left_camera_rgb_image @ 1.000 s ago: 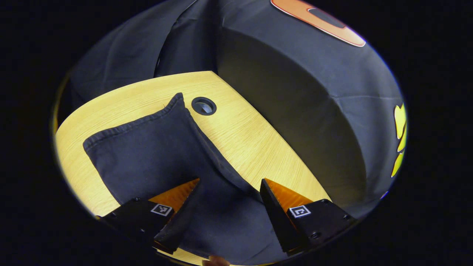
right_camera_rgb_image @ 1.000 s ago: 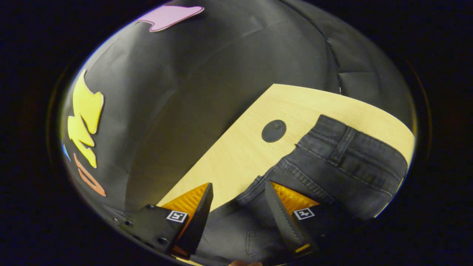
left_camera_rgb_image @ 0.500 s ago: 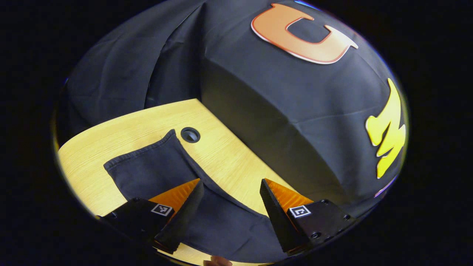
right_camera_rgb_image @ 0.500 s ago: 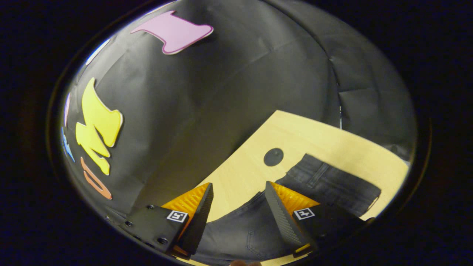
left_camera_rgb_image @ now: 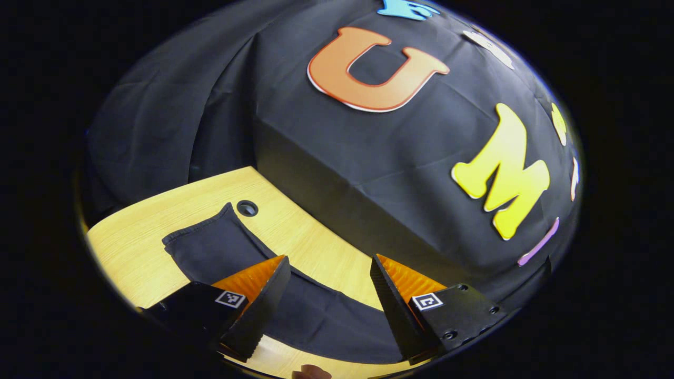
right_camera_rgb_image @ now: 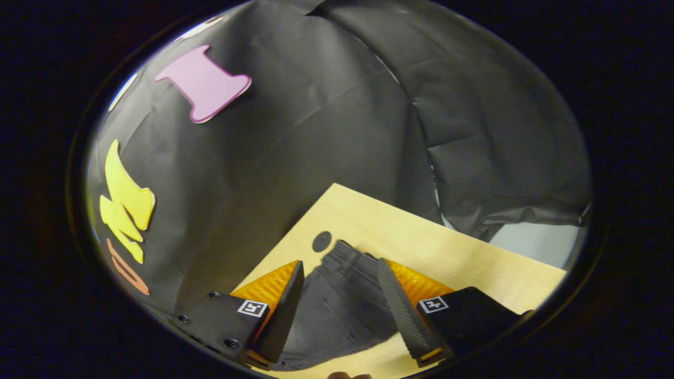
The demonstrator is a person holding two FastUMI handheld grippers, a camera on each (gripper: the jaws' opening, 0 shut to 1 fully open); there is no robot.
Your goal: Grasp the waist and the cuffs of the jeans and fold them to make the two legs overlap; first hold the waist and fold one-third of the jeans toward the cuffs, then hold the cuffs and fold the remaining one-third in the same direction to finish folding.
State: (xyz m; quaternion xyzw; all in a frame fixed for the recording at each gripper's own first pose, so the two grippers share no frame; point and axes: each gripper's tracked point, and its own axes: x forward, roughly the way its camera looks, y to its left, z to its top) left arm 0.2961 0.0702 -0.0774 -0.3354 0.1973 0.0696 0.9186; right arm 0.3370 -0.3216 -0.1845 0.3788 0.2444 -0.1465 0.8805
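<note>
A: Starting nearest in the left gripper view, what is the left hand-held gripper (left_camera_rgb_image: 326,295) doing?

B: Its fingers are standing spread apart, released, gripping nothing. The dark jeans (left_camera_rgb_image: 316,316) are lying flat on the light wooden surface (left_camera_rgb_image: 131,247) below, passing beneath the gap between the fingers.

A: And where is the fabric running from there?

B: It is stretching away to the left as a curved band, ending in a hemmed cuff (left_camera_rgb_image: 197,231) whose corner is sitting just beside a round dark grommet hole (left_camera_rgb_image: 247,207) in the surface. Bare wood is showing on both sides of the leg, and the far edge of the surface is meeting the black cloth wall (left_camera_rgb_image: 368,173) right behind.

A: Now the right gripper view?

B: The right hand-held gripper (right_camera_rgb_image: 339,295) is also hanging with its fingers parted, clasping nothing. The jeans (right_camera_rgb_image: 337,305) are lying between and below the fingers, with stitched seams showing, and their far edge is reaching up near a round dark cap (right_camera_rgb_image: 321,241) set in the surface (right_camera_rgb_image: 474,263).

A: Any open room there?

B: To the right of the jeans a wide strip of bare wood is running out to the edge. Beyond the far edge the cloth wall (right_camera_rgb_image: 316,131) is hanging, draped in folds.
</note>
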